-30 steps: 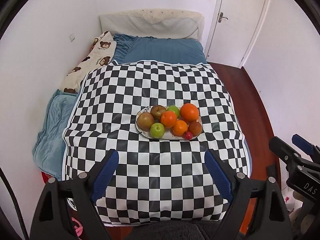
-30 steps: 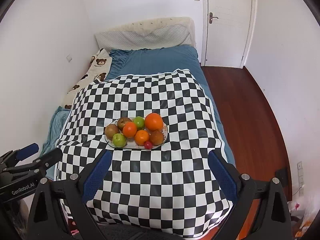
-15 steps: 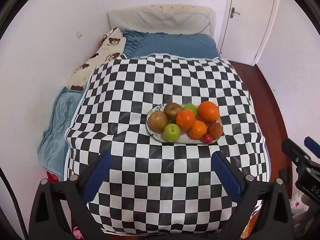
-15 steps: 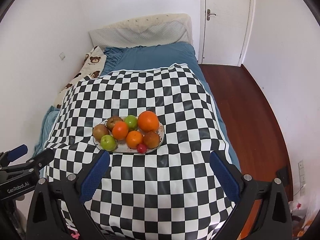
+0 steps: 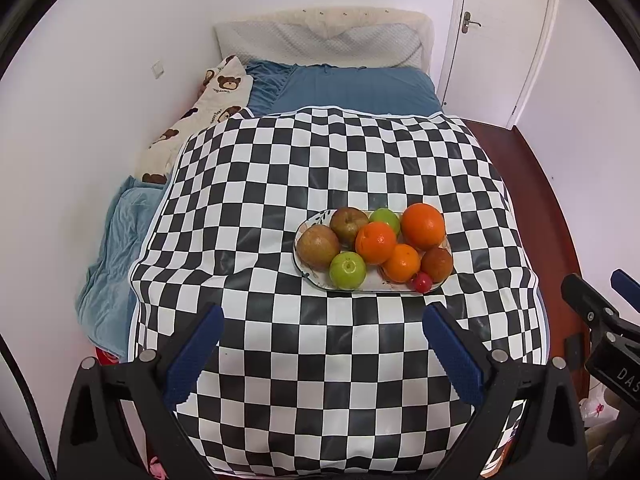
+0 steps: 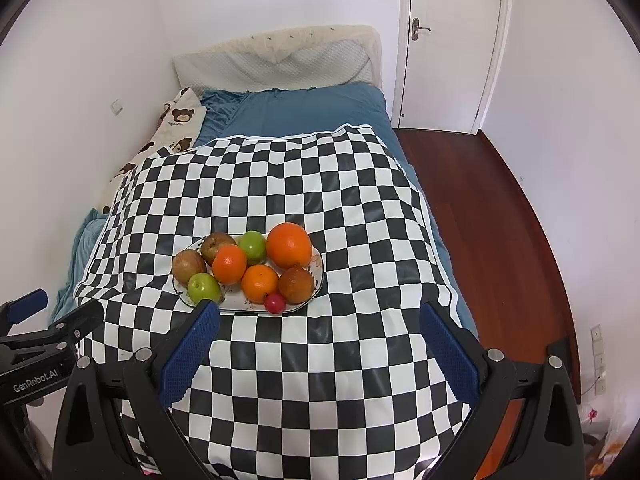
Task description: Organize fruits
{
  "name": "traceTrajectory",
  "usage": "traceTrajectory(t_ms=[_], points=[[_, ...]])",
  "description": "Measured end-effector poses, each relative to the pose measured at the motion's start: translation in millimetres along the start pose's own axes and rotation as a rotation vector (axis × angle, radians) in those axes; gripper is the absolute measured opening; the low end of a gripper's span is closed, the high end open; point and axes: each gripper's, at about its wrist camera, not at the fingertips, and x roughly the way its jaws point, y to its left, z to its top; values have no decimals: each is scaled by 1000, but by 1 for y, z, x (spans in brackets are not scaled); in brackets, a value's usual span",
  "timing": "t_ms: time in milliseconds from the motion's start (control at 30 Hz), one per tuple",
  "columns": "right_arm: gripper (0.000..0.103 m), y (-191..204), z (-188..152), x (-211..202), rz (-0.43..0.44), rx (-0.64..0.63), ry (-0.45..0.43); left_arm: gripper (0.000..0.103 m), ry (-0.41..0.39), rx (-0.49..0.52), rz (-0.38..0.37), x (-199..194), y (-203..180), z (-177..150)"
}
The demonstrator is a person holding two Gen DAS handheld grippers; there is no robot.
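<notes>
Two grippers, left gripper point(image 5: 320, 326) and right gripper point(image 6: 320, 316), spread empty, plate point(image 5: 374, 284) near cloth's point(image 5: 280, 184) front edge.

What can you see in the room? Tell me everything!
plate: one, white, on the checkered cloth
oranges: three, orange, on the plate
green apples: two, on the plate
brownish fruits: three, on the plate
small red fruit: one, plate's near edge
checkered cloth: one, black and white, over the bed
blue bedding: beyond the cloth
bear blanket: cream, by the wall
door: white, closed
left gripper: open, empty
right gripper: open, empty
</notes>
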Motion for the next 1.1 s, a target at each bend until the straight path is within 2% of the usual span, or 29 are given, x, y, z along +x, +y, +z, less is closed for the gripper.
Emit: traceTrajectory(t_ms=[1100], points=[[102, -1, -12, 6, 11, 7, 12, 102, -1, 11, 2, -2, -4, 0]])
